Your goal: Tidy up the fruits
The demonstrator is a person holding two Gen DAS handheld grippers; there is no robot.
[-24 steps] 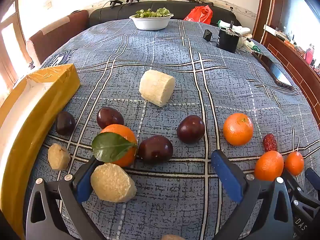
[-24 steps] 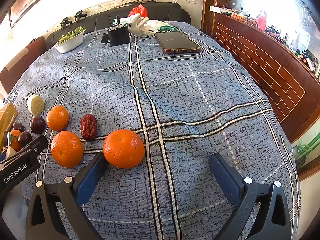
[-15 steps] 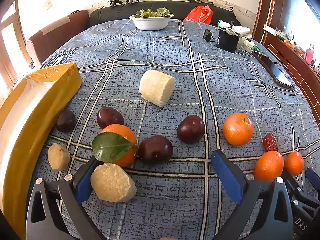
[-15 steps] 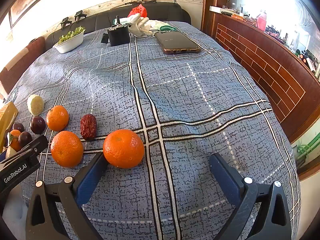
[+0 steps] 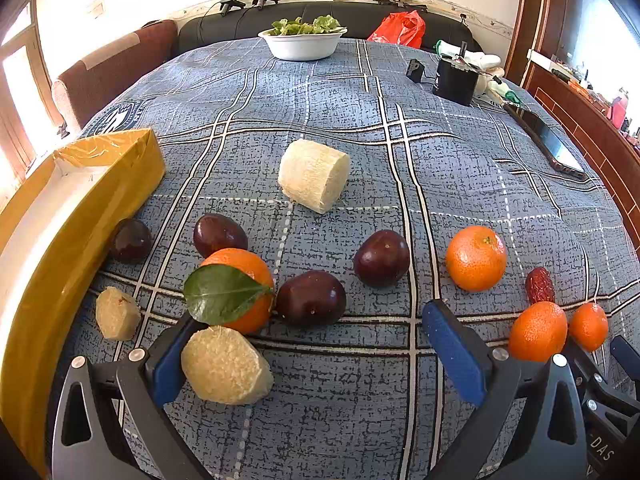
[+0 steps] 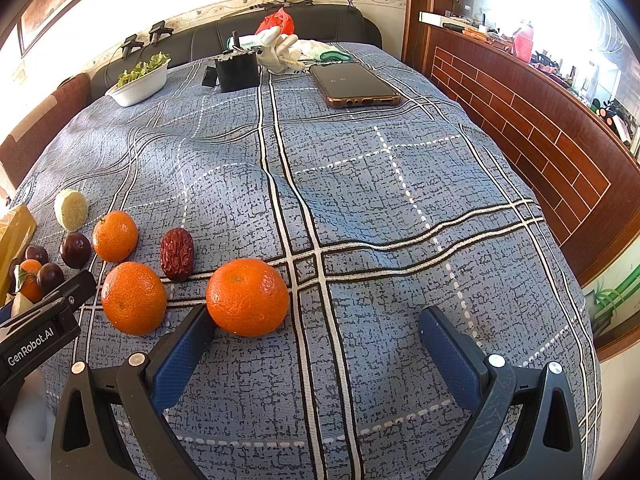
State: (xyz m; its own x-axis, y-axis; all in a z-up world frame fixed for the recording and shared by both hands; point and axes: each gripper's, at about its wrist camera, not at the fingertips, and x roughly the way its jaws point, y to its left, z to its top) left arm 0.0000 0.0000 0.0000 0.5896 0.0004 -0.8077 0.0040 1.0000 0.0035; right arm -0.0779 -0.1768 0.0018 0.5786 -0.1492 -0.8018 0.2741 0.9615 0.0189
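Fruit lies scattered on a blue plaid tablecloth point(image 5: 460, 152). In the left wrist view my left gripper point(image 5: 316, 348) is open and empty; a pale cut sugarcane piece point(image 5: 226, 366) touches its left finger. Just beyond lie an orange with a leaf point(image 5: 236, 290), several dark plums point(image 5: 311, 298), a big pale sugarcane chunk point(image 5: 314, 175), another orange point(image 5: 476, 258) and a red date point(image 5: 540, 285). In the right wrist view my right gripper point(image 6: 316, 340) is open and empty; an orange point(image 6: 247, 297) lies by its left finger, with another orange point(image 6: 134, 297) and the date point(image 6: 177, 254) to the left.
A yellow box point(image 5: 60, 216) with a white inside stands along the left edge. At the far end are a white bowl of greens point(image 5: 303, 40), a black box point(image 6: 237, 70), white gloves point(image 6: 280, 54) and a phone point(image 6: 354, 85). A wooden wall point(image 6: 532, 132) runs along the right.
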